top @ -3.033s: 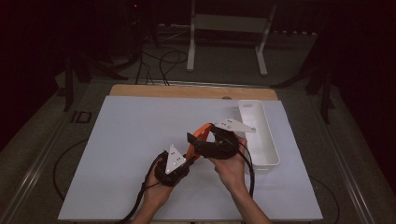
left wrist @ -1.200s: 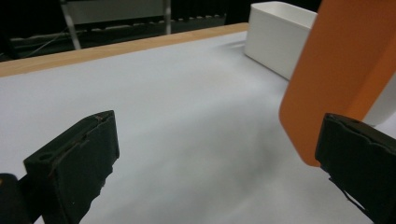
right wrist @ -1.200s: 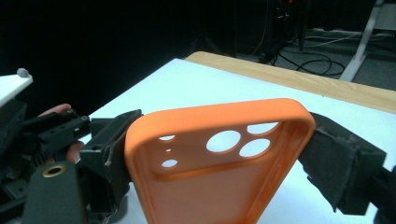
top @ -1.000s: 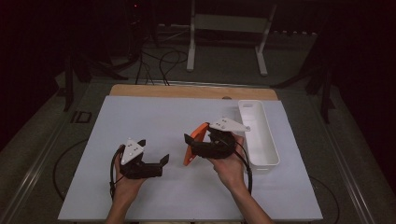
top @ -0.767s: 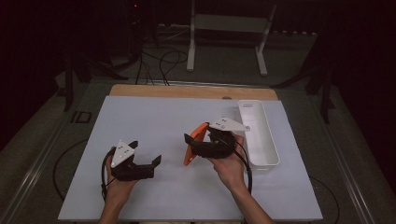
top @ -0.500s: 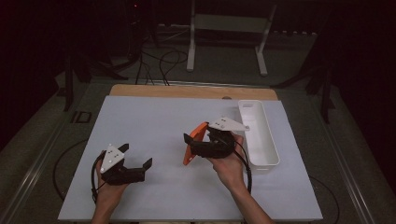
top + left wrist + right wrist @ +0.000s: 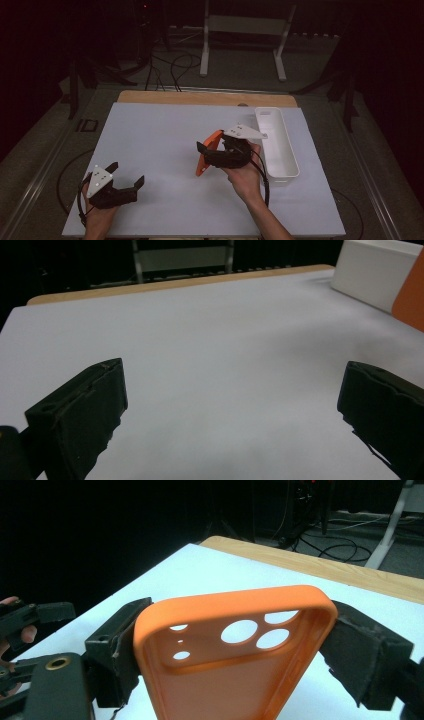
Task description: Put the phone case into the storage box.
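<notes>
An orange phone case (image 7: 225, 672) with several camera holes stands between the pads of my right gripper (image 7: 235, 645), which is shut on its two long edges. In the high view the case (image 7: 204, 162) is held tilted just above the white mat, right of centre, in that same right gripper (image 7: 206, 152). My left gripper (image 7: 127, 173) sits low at the mat's near left corner, open, with nothing between its fingers. The left gripper view has the left gripper (image 7: 232, 385) wide open over bare mat, with an edge of the case (image 7: 412, 290) far to the right.
A long white tray (image 7: 285, 172) lies on the mat's right side, just right of my right hand, and its wall (image 7: 375, 272) also rises beyond the left gripper. The mat (image 7: 160, 135) covers a wooden table (image 7: 200, 97). Cables and a stand's legs lie on the floor behind.
My left gripper has drawn away from the case, moving left and toward the near edge of the mat, a little lower. The right gripper and the case have stayed put.
</notes>
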A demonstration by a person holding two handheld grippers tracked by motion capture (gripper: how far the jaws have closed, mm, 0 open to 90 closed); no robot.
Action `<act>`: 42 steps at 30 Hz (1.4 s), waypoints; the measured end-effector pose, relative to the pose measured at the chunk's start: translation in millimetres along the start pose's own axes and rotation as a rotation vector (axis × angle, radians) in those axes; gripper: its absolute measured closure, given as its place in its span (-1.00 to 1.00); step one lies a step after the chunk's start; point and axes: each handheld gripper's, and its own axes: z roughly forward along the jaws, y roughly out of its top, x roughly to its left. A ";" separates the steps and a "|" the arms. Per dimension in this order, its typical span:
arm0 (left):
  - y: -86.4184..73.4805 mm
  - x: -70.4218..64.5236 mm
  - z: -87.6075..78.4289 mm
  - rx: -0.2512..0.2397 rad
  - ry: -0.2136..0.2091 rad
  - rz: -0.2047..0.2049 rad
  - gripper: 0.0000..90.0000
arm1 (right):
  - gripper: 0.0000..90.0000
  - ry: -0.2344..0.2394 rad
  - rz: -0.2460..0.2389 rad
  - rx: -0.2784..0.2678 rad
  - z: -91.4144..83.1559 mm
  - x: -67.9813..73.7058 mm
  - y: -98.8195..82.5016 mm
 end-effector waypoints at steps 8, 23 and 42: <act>-4.0 1.8 -1.7 -0.012 0.035 -0.005 -0.99 | -0.61 -0.005 0.005 -0.006 -0.1 -2.5 3.4; -6.5 -3.5 2.1 0.002 0.023 0.014 -0.99 | -0.61 -0.027 0.005 -0.014 -0.6 -10.2 13.4; -8.1 -5.3 5.0 0.013 0.022 0.008 -0.99 | -0.61 -0.065 -0.003 -0.013 4.4 -19.4 28.6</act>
